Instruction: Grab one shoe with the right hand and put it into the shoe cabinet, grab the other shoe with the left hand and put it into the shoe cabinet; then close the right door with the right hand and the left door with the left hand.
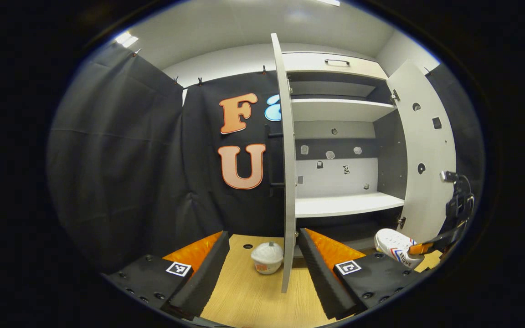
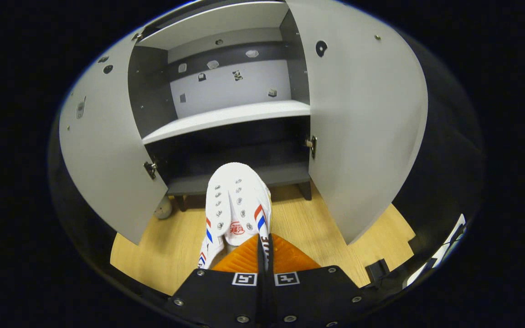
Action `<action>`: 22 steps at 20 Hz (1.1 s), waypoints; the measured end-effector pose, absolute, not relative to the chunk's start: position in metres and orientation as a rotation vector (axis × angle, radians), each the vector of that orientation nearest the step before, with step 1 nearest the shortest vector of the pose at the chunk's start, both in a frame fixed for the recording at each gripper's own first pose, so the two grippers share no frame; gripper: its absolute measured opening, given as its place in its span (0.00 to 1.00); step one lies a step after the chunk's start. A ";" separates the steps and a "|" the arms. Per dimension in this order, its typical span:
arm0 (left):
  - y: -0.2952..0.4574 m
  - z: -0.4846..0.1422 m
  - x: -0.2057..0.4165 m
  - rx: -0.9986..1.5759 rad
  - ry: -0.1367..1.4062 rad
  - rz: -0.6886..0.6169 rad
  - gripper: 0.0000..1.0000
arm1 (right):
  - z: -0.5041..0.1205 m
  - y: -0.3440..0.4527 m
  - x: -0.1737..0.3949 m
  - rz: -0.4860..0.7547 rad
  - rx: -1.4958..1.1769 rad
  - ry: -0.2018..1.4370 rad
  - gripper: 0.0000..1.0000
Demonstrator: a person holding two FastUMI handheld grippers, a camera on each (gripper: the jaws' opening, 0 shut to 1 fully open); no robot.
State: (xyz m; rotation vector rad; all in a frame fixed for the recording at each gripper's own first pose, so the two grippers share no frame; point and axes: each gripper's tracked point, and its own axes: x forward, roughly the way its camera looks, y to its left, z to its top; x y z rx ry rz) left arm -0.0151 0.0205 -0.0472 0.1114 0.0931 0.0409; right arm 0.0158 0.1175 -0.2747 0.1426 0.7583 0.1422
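My right gripper (image 2: 262, 240) is shut on the rear edge of a white shoe (image 2: 235, 200) with red and blue stripes. The shoe's toe points at the cabinet's dark bottom compartment (image 2: 244, 175). In the left gripper view the same shoe (image 1: 392, 243) is held by that gripper (image 1: 419, 248) low in front of the open cabinet. My left gripper (image 1: 263, 233) stands open above the wooden floor. A white rounded object with an orange mark (image 1: 267, 257), apparently the second shoe end-on, lies ahead between its fingers, beside the left door's edge (image 1: 287, 182).
Both cabinet doors stand open: left door (image 2: 107, 150), right door (image 2: 362, 114). A white shelf (image 2: 226, 119) spans the middle, with another shelf (image 1: 340, 109) higher up. Black cloth walls close in on the left (image 1: 121, 173). Wooden floor (image 2: 308, 228) lies before the cabinet.
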 end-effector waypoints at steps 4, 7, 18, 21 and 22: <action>0.023 -0.046 -0.010 0.111 0.089 0.040 0.98 | -0.217 0.135 0.045 0.177 0.183 0.670 0.00; 0.028 -0.046 -0.008 0.119 0.088 0.048 0.99 | -0.180 0.151 0.079 0.195 0.190 0.597 0.00; 0.052 -0.046 0.001 0.139 0.081 0.082 1.00 | -0.113 0.175 0.226 0.147 0.179 0.455 0.00; 0.060 -0.052 0.002 0.130 0.095 0.101 1.00 | -0.123 0.177 0.267 0.110 0.182 0.465 0.00; 0.062 -0.055 0.002 0.130 0.101 0.108 0.99 | -0.129 0.174 0.281 0.094 0.169 0.472 0.00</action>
